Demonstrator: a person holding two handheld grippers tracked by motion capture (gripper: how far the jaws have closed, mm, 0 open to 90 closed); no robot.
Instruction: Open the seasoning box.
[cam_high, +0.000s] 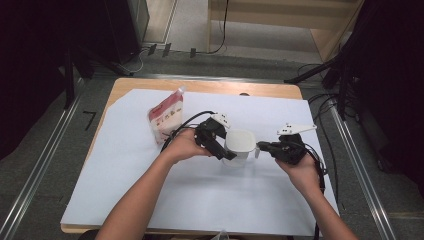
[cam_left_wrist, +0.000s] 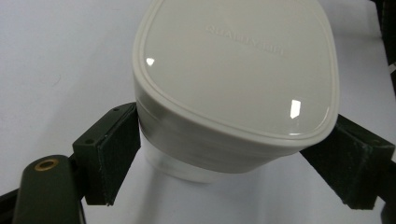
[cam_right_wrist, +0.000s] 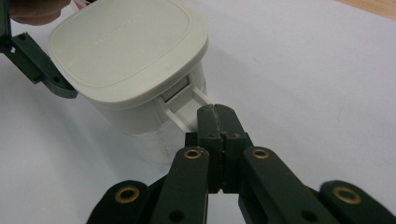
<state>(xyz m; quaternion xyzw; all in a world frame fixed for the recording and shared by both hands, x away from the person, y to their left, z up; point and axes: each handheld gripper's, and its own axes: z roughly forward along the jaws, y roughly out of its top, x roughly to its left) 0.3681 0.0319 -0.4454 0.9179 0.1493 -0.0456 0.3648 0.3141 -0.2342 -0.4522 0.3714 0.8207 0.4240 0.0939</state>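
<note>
On the white-covered counter (cam_high: 125, 200), lidded white jar (cam_high: 240, 145) standing mid-sheet, clamped at the lid between left tool (cam_left_wrist: 233, 154); right tool (cam_right_wrist: 217, 119) pressed together, pinching the jar's handle (cam_right_wrist: 187, 109).

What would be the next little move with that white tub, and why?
Probably the right gripper lifts the latch tab it pinches, to loosen the lid. The left gripper already clamps the white container on both sides, steadying it.
</note>
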